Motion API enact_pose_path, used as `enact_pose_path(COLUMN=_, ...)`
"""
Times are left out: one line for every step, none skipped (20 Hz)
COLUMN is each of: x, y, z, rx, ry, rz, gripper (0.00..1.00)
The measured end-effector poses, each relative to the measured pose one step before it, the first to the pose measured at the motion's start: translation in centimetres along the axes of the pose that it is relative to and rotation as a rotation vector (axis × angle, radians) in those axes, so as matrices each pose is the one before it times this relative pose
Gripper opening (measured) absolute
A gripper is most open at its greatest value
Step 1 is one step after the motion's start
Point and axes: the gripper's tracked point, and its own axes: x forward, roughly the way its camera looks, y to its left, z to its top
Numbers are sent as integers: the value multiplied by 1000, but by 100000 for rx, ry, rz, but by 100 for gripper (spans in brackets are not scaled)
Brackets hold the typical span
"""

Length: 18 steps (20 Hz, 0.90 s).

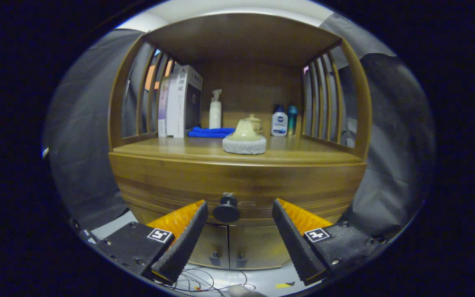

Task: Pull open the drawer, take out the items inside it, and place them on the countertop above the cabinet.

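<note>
**Q:** Between the two fingers of the gripper (pixel 239 235) — what lies there, and how does it sit relative to them?

**A:** The round dark knob (pixel 226 209) of the drawer (pixel 237 185) lies between and just beyond the fingertips, a little nearer the left finger than the right. The fingers stand wide apart and press on nothing. The drawer front lies flush with the cabinet (pixel 237 243) — closed, its contents hidden.

**Q:** Which way does the drawer run?

**A:** Its long axis runs across the view, left to right, just under the desk (pixel 171 150); the knob projects straight toward the gripper, so any pull would come back along the fingers' own line.

**Q:** What stands on the desk above?

**A:** A pale bell-shaped object on a grey pad (pixel 244 142) near the front edge; behind it a small lidded pot (pixel 254 122), a blue cloth (pixel 210 132), a pump bottle (pixel 215 109), books (pixel 182 101) at the left, and two small bottles (pixel 283 121) at the right.

**Q:** How far along does the task stand?

**A:** As a judgement, a closed drawer with goods on the desk fits two stages: a drawer awaiting a pull, or one emptied and shut again. Whether any of the things on the desk came from inside it cannot be told.

**Q:** What relation matters most?

**A:** The knob's slight offset toward the left finger.
</note>
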Motion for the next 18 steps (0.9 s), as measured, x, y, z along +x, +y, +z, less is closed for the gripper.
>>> enact_pose_path(x=-1691, y=-702, z=536, rx=468, ry=-1865, rz=89, gripper=100)
enact_pose_path(x=-1732, y=-741, z=583, rx=64, ry=-1726, rz=268, gripper=100)
enact_pose_path(x=-1582, y=-686, z=650, rx=-80, ry=-2093, rz=-125, gripper=100)
enact_pose_path(x=-1600, y=-726, z=614, rx=197, ry=-2118, rz=-466, gripper=100)
enact_pose_path(x=-1480, y=-544, z=535, rx=189, ry=-1574, rz=211, gripper=100)
enact_pose_path(x=-1377, y=-484, z=234, rx=138, ry=-930, rz=397, gripper=100)
enact_pose_path(x=-1322, y=-577, z=312, rx=359, ry=-935, rz=-197, gripper=100)
enact_pose_path(x=-1160, y=-736, z=278, rx=285, ry=-879, rz=-484, gripper=100)
enact_pose_path(x=-1111, y=-756, z=236, rx=166, ry=-943, rz=-875, gripper=100)
enact_pose_path(x=-897, y=-581, z=137, rx=458, ry=-585, rz=-735, gripper=100)
enact_pose_path(x=-806, y=-470, z=42, rx=583, ry=-402, rz=-435, gripper=100)
enact_pose_path(x=-644, y=-361, z=24, rx=569, ry=-112, rz=-452, gripper=100)
enact_pose_path(x=-500, y=-356, z=11, rx=306, ry=-64, rz=-408, gripper=100)
enact_pose_path(x=-467, y=-437, z=-81, rx=445, ry=72, rz=-644, gripper=100)
enact_pose_path(x=-371, y=-304, z=-41, rx=293, ry=182, rz=-291, gripper=100)
enact_pose_path(x=-216, y=-152, z=-245, rx=710, ry=715, rz=-384, gripper=100)
enact_pose_path(x=-265, y=-108, z=-86, rx=560, ry=420, rz=-2, gripper=100)
enact_pose_path(x=21, y=-158, z=-59, rx=375, ry=428, rz=-44, gripper=100)
